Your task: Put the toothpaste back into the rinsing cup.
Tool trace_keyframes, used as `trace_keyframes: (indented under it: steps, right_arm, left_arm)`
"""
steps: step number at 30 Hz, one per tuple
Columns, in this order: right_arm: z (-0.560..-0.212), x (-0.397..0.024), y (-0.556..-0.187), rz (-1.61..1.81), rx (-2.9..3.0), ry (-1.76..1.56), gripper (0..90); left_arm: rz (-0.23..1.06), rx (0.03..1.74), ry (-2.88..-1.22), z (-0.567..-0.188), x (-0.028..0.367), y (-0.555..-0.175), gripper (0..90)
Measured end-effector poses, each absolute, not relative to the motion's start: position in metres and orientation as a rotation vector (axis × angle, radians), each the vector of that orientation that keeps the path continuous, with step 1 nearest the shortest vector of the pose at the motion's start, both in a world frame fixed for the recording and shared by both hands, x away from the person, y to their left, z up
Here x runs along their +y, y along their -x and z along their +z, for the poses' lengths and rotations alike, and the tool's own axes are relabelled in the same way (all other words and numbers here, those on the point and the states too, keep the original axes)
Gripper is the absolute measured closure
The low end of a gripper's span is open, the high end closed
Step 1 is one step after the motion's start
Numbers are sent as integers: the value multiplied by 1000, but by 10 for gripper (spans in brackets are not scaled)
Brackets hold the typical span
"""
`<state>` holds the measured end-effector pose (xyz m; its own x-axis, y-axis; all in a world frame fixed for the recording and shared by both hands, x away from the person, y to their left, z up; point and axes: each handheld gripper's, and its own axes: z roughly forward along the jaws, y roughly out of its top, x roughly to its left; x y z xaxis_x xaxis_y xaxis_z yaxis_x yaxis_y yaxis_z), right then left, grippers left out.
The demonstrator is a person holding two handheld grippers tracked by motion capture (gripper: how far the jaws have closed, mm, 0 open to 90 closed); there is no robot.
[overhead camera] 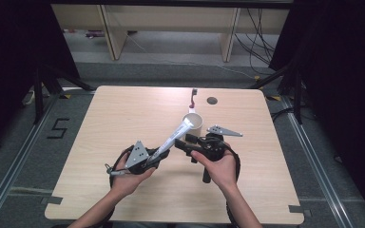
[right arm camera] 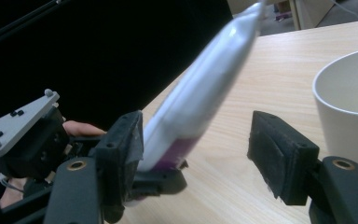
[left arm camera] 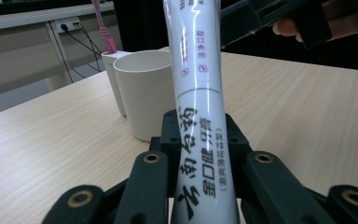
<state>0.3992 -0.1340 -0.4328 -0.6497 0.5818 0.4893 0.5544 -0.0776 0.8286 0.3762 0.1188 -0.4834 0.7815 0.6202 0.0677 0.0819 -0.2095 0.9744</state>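
A white toothpaste tube [overhead camera: 173,137] slants up from my left gripper [overhead camera: 159,154], which is shut on its lower part. In the left gripper view the tube [left arm camera: 200,93], printed with black characters, stands between the jaws of my left gripper [left arm camera: 200,135]. Its top reaches over the white cup [overhead camera: 193,122]. My right gripper [overhead camera: 186,142] stands open around the tube's middle. In the right gripper view the tube [right arm camera: 205,88] lies close to the left pad, with a wide gap to the right pad of that gripper [right arm camera: 203,147]. The cup [right arm camera: 349,102] is at the right.
A pink toothbrush [overhead camera: 193,97] rises from a small white holder [left arm camera: 112,79] just behind the cup [left arm camera: 144,88]. A dark round hole [overhead camera: 212,100] sits in the wooden table [overhead camera: 123,109] near its far edge. Beyond the table there are desk legs and cables on the floor.
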Motion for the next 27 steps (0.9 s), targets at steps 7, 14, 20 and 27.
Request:
trace_keyframes:
  steps: [7,14,20,27]
  right_arm:
    - [-432,-126,-403,1882,2121,-1347,332]
    - [-432,-119,-407,1884,2122,-1358,313]
    - [-432,-117,-409,1881,2113,-1342,331]
    - [-433,-115,-409,1913,2108,-1349,424]
  left_arm:
    - [541,553,-1733,-483,116,-376,759]
    - [526,540,-1729,-485,111,-374,759]
    - [546,541,-1741,-484,110,-373,758]
    - [553,541,-1733,-484,107,-372,757]
